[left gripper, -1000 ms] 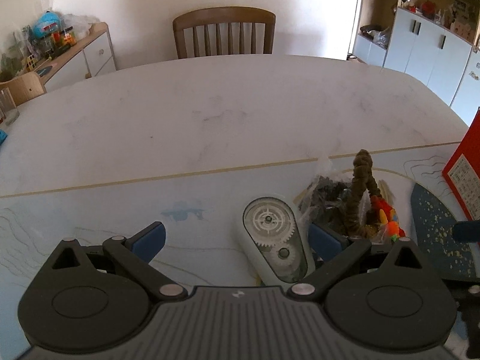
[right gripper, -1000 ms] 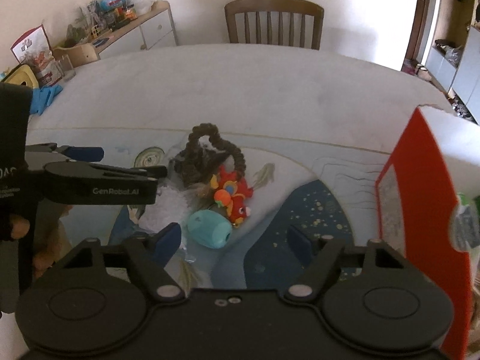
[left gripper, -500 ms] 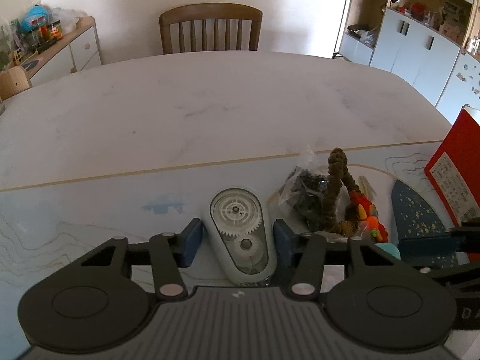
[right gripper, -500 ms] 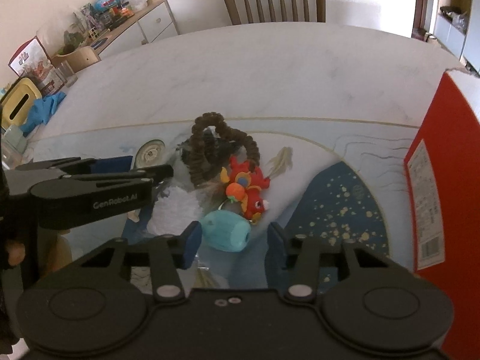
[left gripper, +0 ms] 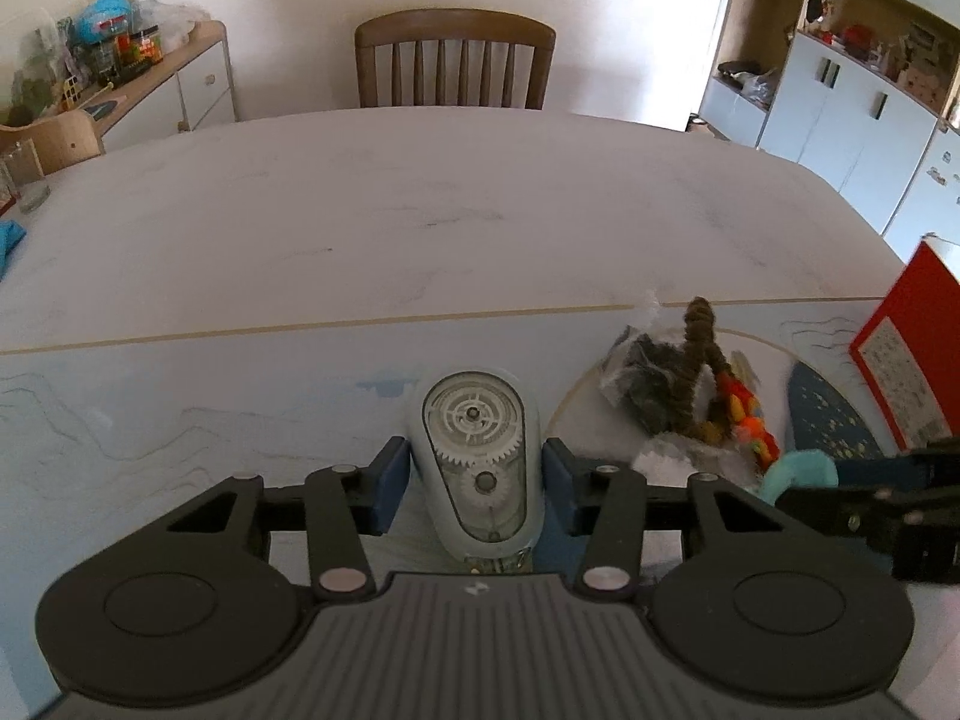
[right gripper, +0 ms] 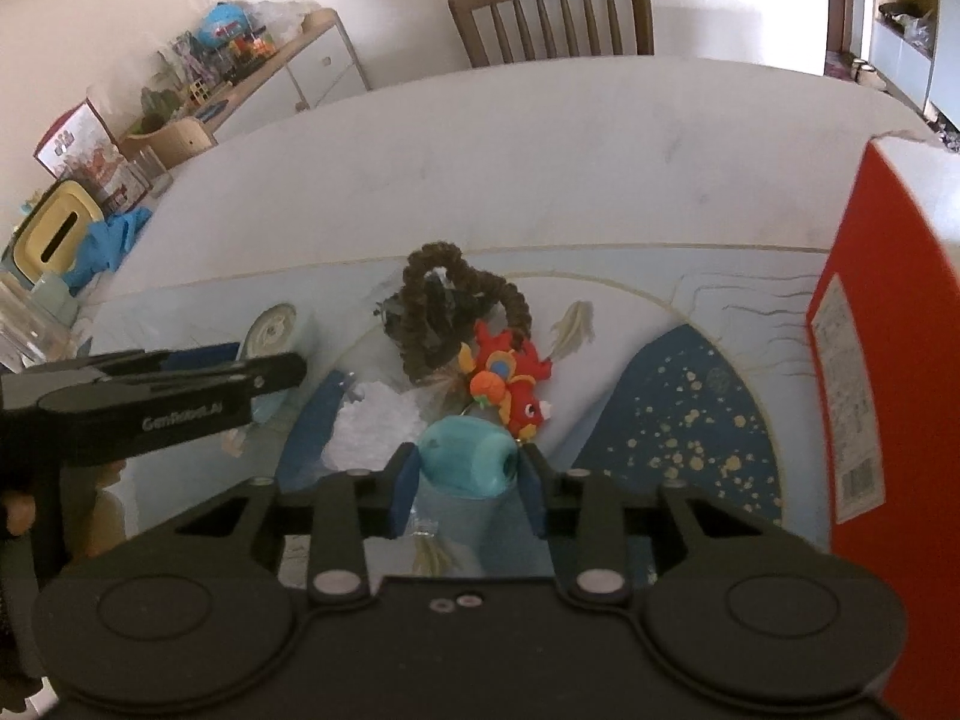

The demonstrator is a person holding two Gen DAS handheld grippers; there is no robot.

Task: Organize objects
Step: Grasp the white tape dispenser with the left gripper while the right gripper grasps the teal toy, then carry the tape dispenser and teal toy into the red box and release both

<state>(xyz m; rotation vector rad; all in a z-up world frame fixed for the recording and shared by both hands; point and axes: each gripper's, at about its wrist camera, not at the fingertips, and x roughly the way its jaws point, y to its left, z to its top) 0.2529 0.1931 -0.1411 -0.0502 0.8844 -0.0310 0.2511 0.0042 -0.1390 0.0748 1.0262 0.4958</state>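
Observation:
My left gripper (left gripper: 475, 480) is shut on a pale blue correction tape dispenser (left gripper: 474, 456) with clear gears, lying on the blue mat (left gripper: 180, 414). My right gripper (right gripper: 468, 480) is shut on a teal rounded toy (right gripper: 467, 459); it also shows in the left wrist view (left gripper: 798, 471). Beyond it lie a red and orange plush fish (right gripper: 510, 381), a brown braided rope loop (right gripper: 444, 306) and a clear bag of dark bits (left gripper: 645, 372). The left gripper also shows in the right wrist view (right gripper: 180, 390).
A red box (right gripper: 876, 360) stands at the right on the mat. A wooden chair (left gripper: 453, 60) is at the table's far side. A yellow tissue box (right gripper: 51, 240), blue cloth (right gripper: 111, 240) and glass (left gripper: 24, 177) sit at the left edge.
Both grippers moved forward and closed: the left onto the tape dispenser, the right onto the teal toy.

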